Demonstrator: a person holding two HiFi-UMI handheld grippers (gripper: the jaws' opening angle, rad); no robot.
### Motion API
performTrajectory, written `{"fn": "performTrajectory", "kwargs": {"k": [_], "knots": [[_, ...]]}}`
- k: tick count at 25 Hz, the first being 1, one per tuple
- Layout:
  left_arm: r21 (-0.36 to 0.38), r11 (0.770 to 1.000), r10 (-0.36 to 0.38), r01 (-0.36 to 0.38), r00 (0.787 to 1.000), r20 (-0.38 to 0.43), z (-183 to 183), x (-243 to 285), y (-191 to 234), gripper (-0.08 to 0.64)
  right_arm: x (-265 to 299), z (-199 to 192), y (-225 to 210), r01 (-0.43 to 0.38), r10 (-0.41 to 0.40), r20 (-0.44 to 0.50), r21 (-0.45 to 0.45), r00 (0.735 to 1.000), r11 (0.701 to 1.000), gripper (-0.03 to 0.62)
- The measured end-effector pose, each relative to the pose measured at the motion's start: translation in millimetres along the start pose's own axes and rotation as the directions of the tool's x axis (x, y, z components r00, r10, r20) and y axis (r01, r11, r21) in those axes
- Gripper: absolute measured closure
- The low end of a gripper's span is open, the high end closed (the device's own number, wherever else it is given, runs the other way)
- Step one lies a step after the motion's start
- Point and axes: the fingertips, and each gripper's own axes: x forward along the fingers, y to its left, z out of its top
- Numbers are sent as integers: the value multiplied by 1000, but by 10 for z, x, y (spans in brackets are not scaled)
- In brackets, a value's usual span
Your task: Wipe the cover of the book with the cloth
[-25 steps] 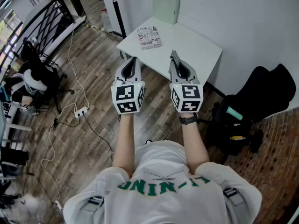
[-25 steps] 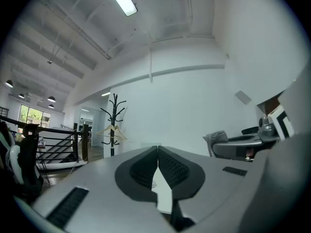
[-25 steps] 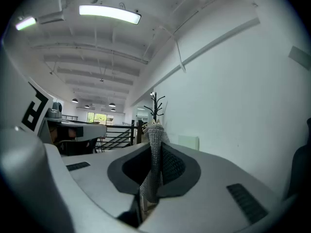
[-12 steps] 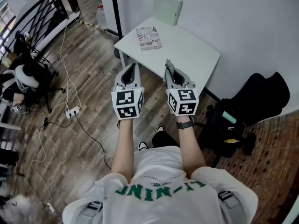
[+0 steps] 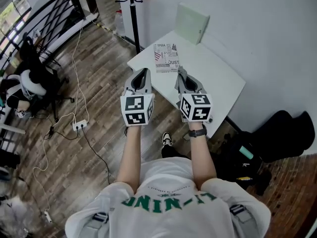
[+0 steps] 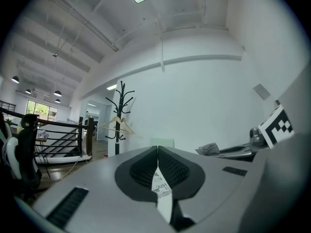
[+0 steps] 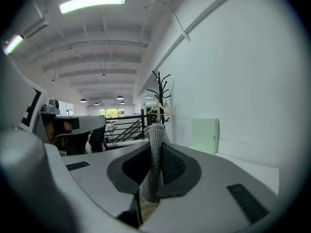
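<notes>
A book [image 5: 167,58] with a white printed cover lies flat near the left corner of the white table [image 5: 218,78]. My left gripper [image 5: 143,73] is shut and empty, its tips just short of the table's near edge. A strip of the book [image 6: 161,184] shows between its jaws. My right gripper [image 5: 180,72] hovers over the table's near edge, just right of the book. It is shut on a grey knitted cloth [image 7: 154,165] that stands up between the jaws. In the left gripper view, the cloth [image 6: 209,148] sticks out of the right gripper [image 6: 238,151].
A pale green board [image 5: 189,23] leans against the wall at the back of the table. A black coat stand [image 5: 133,14] is left of the table. A black bag [image 5: 277,135] sits on the floor to the right. Cables and a power strip [image 5: 80,125] lie on the wooden floor.
The person has stepped toward the table, so both grippers have come from over the floor to its near edge, close to the book. Both jaws have stayed shut.
</notes>
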Motion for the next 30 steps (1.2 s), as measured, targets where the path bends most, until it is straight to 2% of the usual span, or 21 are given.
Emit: {"fn": "performTrajectory", "kwargs": {"k": [6,12,18,24,27,30], "knots": [[2,999,40,-40,999,16,220,1016,-5,543,706,379,-777,-55,55,15,9,998,998,546],[12,997,72,-72,997,-22,65,1662,-55,543,1289,291,-1459,-63,64,-15,91,998,994,546],[6,993,120,-119,989,-82,-180,2010,109,543,1674,37,-1497,-132,142,-93,108,986,985,546],[3,995,102,-102,988,-114,-317,2408,146,543,1927,-65,-1546,-156,172,-133,125,976,980,546],[6,997,73,-73,990,-124,-376,2686,162,543,2144,-73,-1715,-129,153,-137,168,979,977,549],[6,999,43,-42,987,-153,-486,2972,222,543,2416,-178,-1951,-56,102,-182,244,978,968,551]]}}
